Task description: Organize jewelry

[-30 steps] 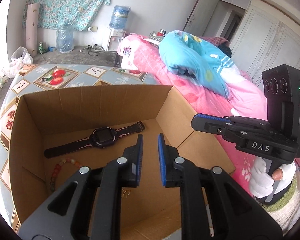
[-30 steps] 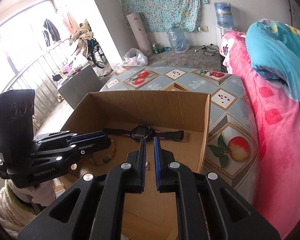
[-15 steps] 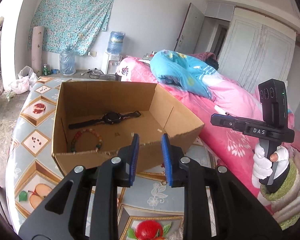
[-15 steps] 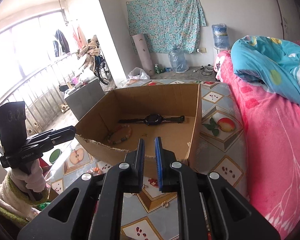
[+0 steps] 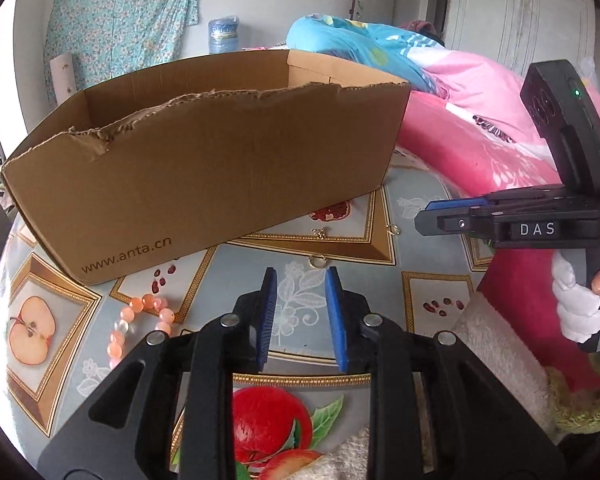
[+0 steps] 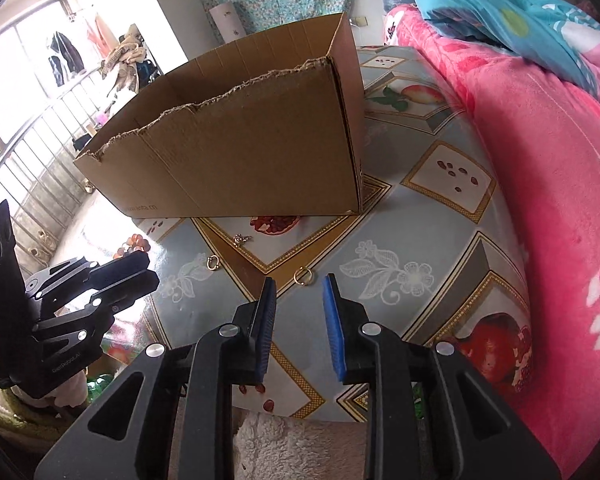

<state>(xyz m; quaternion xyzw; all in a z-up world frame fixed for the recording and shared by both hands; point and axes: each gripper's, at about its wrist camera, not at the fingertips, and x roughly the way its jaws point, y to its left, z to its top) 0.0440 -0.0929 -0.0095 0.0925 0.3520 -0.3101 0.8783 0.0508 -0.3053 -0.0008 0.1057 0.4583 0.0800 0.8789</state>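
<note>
We see the left gripper with its blue-padded black fingers spread a little apart and nothing between them, hovering over the fruit-patterned, pale blue tablecloth. Just beyond its tips lies a small gold ring, and farther on a tiny silver charm and a second thin gold ring. To the left of the gripper, near the front wall of the open brown cardboard box, rests a bracelet of pink and orange beads, partly hidden behind the gripper's body. From the right wrist view, the right gripper has its jaws opening, with a gap between the blue pads and nothing held; a gold ring lies on the cloth just past the tips, roughly in line with the gap. Another small gold ring lies to its left and the silver charm sits closer to the box. The box stands on the cloth, its torn near edge facing us; we cannot see inside it from either view. A pink blanket runs along the table's right side, and a white-gloved hand grips the right gripper's handle.
</note>
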